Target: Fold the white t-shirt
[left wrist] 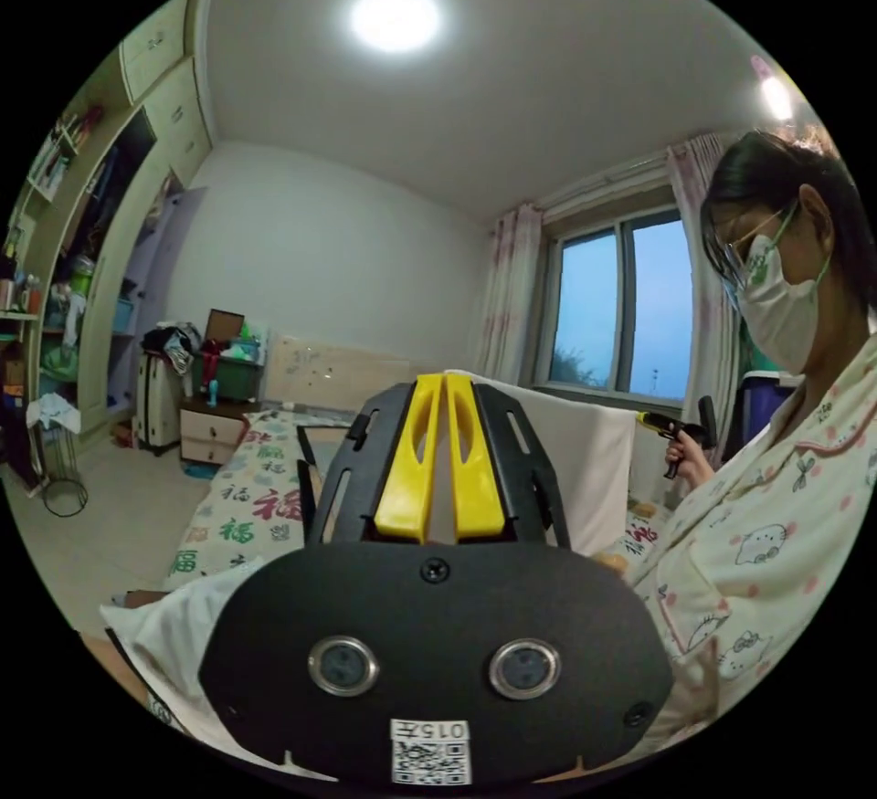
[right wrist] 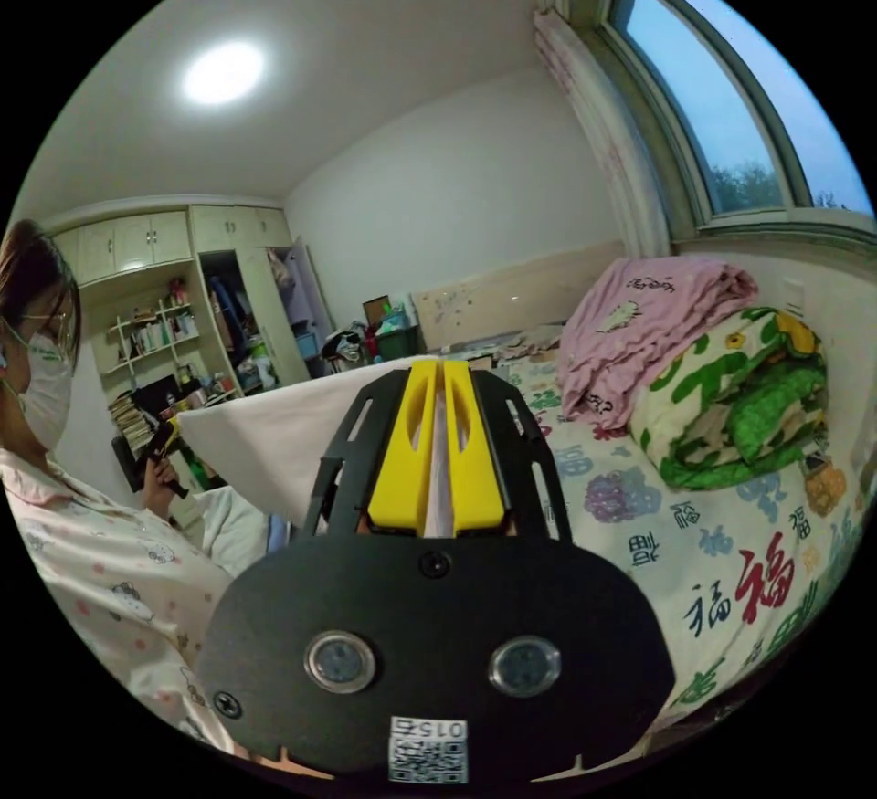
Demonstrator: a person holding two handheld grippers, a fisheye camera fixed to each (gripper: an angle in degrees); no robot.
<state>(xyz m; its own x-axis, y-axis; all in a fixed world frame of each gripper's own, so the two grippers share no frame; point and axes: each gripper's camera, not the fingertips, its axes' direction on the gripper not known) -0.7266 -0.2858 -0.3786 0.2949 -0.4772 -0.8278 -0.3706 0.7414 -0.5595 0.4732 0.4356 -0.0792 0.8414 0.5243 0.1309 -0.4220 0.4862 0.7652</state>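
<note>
White cotton, thin and limp by the look of it: the t-shirt (left wrist: 585,461) hangs in the air above the bed (right wrist: 731,562), stretched into a taut top edge between my two tools. In the left gripper view, the left gripper (left wrist: 442,388) has its yellow fingers (left wrist: 409,470) drawn together, with the cloth's edge starting right at their tips. In the right gripper view, the right gripper (right wrist: 436,374) shows a white strip of fabric pinched between its fingers (right wrist: 406,461), so I read both as clamped on the shirt's upper edge.

I judge the shirt light and soft, with no stiffness of its own. It keeps its flat shape only because I am pulling it tight; any slack and it will sag and bunch. It should not slip much, since cotton grips well, but a thin hem can creep out of a narrow pinch, so holds belong at the corners or shoulder seams where the cloth is doubled.

The person's hand (left wrist: 687,457) on the far tool shows in the left gripper view, at the shirt's other end.

As for containers, the open wardrobe (left wrist: 110,242) has shelves crowded with small things I cannot make out. On the bed, by the window wall, a pink blanket (right wrist: 658,324) and a green-patterned quilt (right wrist: 740,397) lie folded in a heap.
</note>
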